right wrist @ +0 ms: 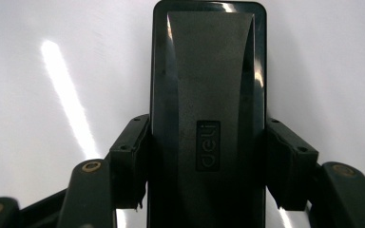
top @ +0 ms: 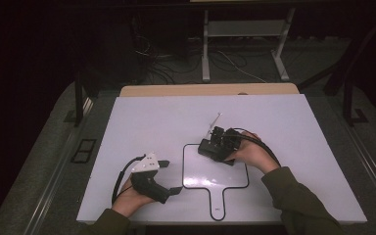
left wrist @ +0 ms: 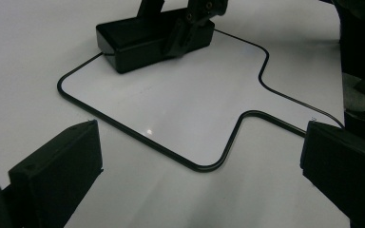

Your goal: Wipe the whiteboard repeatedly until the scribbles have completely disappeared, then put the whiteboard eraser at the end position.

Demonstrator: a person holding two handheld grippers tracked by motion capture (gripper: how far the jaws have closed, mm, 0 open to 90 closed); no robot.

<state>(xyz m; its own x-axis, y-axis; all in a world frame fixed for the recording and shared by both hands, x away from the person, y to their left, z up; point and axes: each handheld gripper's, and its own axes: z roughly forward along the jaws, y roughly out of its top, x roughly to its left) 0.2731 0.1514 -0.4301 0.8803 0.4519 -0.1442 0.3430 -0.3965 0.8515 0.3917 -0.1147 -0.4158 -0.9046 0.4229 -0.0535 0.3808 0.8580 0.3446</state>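
Observation:
A black oblong box [top: 206, 147] marked "deli" lies on the white board [top: 142, 122], at the top edge of a black paddle-shaped outline [top: 183, 169]. My right gripper [top: 219, 142] is shut on its sides. In the right gripper view the box [right wrist: 209, 85] runs lengthwise between the two jaws of that gripper [right wrist: 209, 161], and both pads press on it. My left gripper [top: 171, 177] rests open near the front left, left of the outline. In its own view the left gripper [left wrist: 199, 171] has bare board between its jaws, with the box [left wrist: 138, 45] farther off.
The outline's handle [top: 218, 205] points to the board's front edge. A wooden table edge [top: 205, 90] borders the far side. Beyond it, desk legs [top: 205, 49] and loose cables [top: 225, 61] lie on the dark floor. Bare board spreads left and right of the outline.

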